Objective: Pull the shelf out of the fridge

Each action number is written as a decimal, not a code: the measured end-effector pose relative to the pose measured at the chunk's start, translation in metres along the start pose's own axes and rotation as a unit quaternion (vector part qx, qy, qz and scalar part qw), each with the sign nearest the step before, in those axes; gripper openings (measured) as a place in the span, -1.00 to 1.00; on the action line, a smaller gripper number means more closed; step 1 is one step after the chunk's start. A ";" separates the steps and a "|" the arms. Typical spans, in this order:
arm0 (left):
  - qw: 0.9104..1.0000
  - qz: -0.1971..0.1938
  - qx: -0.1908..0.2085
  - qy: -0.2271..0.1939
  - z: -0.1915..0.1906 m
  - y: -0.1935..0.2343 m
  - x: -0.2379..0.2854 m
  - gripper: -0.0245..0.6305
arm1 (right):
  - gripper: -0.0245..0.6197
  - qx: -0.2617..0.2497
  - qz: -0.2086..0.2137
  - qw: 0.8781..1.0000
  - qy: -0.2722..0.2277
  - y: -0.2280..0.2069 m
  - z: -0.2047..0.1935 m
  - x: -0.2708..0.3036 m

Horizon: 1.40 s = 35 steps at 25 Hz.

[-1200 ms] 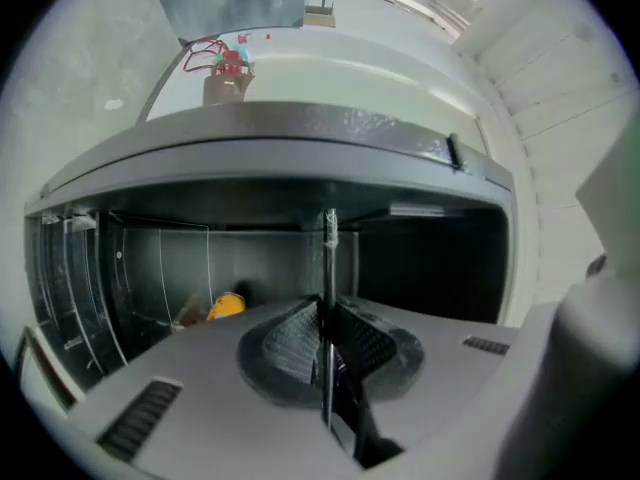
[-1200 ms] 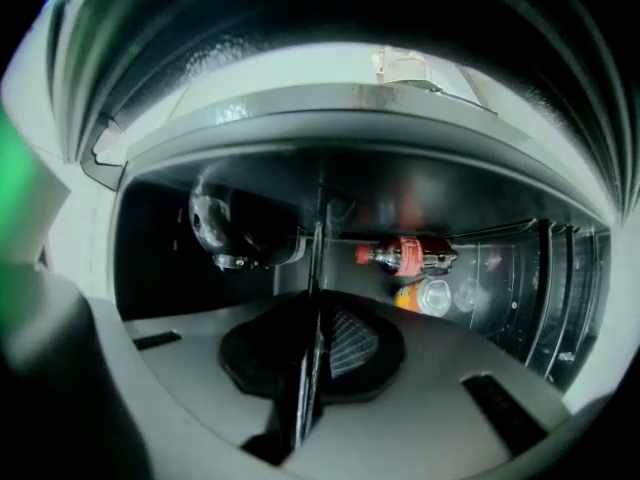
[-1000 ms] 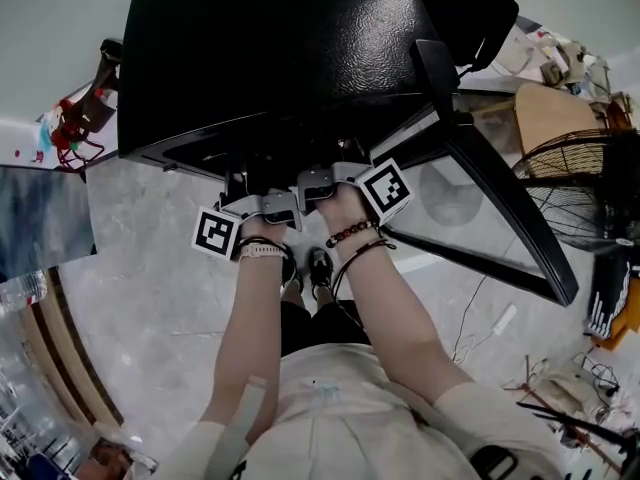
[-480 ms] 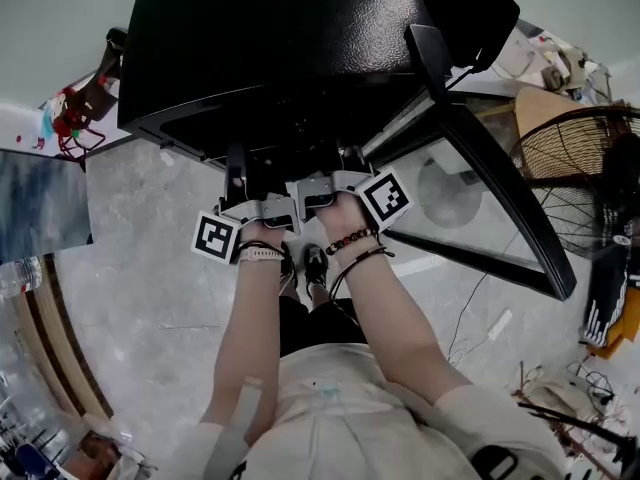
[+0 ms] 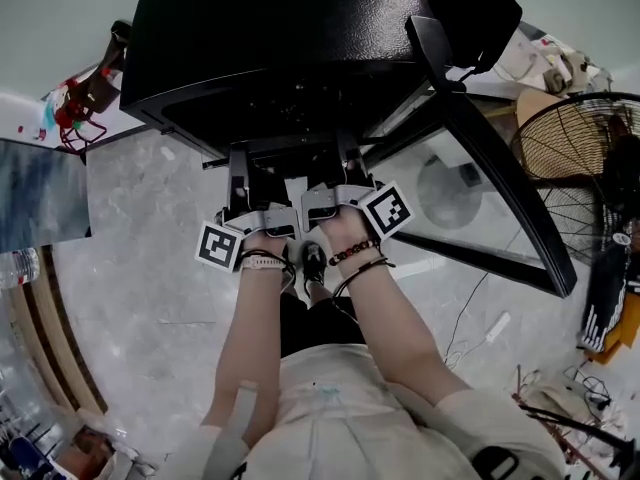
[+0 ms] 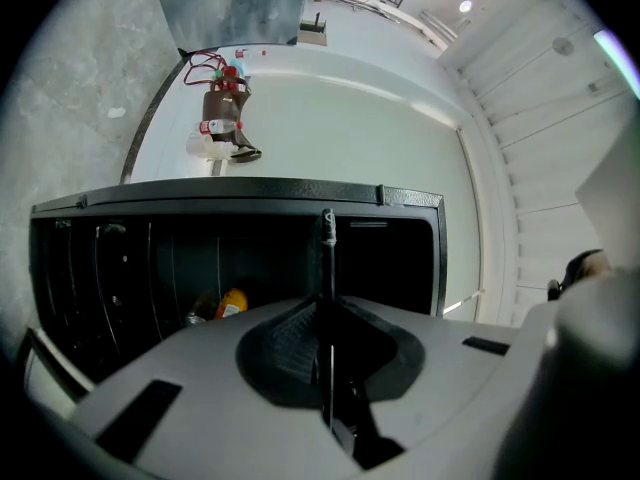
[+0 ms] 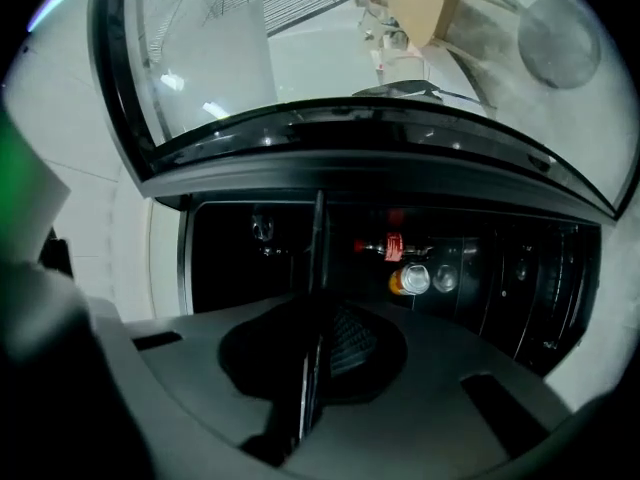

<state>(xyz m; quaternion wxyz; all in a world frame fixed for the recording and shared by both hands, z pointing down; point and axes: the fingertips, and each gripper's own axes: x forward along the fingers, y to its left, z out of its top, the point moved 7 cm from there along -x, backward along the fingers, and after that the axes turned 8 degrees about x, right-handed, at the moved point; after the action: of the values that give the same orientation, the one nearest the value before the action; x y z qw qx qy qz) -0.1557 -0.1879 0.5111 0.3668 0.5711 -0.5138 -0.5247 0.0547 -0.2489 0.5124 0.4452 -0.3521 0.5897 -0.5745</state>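
Left claw (image 5: 238, 158) and right claw (image 5: 347, 153) grip the shelf's (image 5: 290, 156) near edge.

Black fridge (image 5: 280, 38) fills the top, seen from above. Its glass door (image 5: 470, 208) stands open to the right. My left gripper (image 5: 238, 163) and right gripper (image 5: 346, 153) sit side by side at the open front, both reaching to the dark shelf (image 5: 292, 154) edge sticking out there. Marker cubes face outward. Bead bracelets on my right wrist. My shoes (image 5: 305, 263) are on the grey floor (image 5: 150, 268). Wire fan (image 5: 585, 158) far right, water bottle (image 5: 18, 266) at left edge.
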 end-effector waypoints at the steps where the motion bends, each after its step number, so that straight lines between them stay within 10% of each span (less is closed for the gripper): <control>1: 1.000 -0.002 0.001 -0.001 0.000 0.000 -0.003 -0.85 | -0.83 -0.002 0.002 1.000 0.002 0.000 0.000 -0.003; 35: 1.000 -0.023 0.000 0.021 0.003 -0.020 -0.058 -0.85 | -0.83 -0.017 0.018 1.000 -0.018 0.016 -0.016 -0.064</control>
<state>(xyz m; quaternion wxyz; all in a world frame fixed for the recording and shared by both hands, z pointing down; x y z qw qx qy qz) -0.1498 -0.1270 0.5038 0.3657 0.5935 -0.4929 -0.5206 0.0639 -0.1820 0.5032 0.4598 -0.3592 0.5973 -0.5502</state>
